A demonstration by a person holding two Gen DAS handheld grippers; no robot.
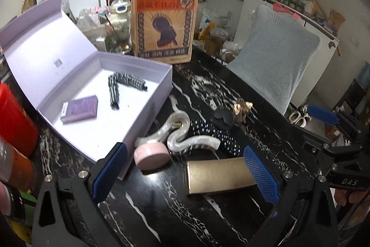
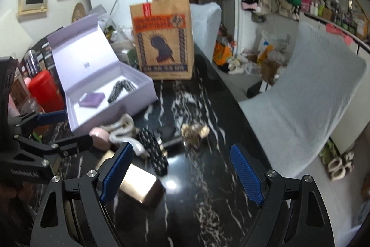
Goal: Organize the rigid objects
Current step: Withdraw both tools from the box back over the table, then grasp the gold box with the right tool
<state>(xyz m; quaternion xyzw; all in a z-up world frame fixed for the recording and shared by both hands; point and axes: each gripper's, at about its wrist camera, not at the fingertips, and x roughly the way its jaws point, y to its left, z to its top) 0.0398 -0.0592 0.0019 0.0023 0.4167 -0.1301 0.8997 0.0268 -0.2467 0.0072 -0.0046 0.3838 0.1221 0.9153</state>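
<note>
My left gripper [image 1: 185, 168] and right gripper [image 2: 182, 175] both hang with jaws apart, empty, above the black marble table [image 1: 161, 212]. The gold case [image 1: 217, 175] lies between my left fingers, untouched. The open lilac box [image 1: 148, 105] holds a purple block [image 1: 79, 109].

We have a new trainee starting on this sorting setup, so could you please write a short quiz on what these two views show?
1. True or false: the lavender box stands with its lid open.
2. Which lies inside the box? A) gold case B) purple bar C) pink round case
3. What lies between the left gripper's fingers: nothing, or loose items on the black marble table?

Key
1. True.
2. B.
3. Loose items: the gold case and pink round case, ungripped.
</note>
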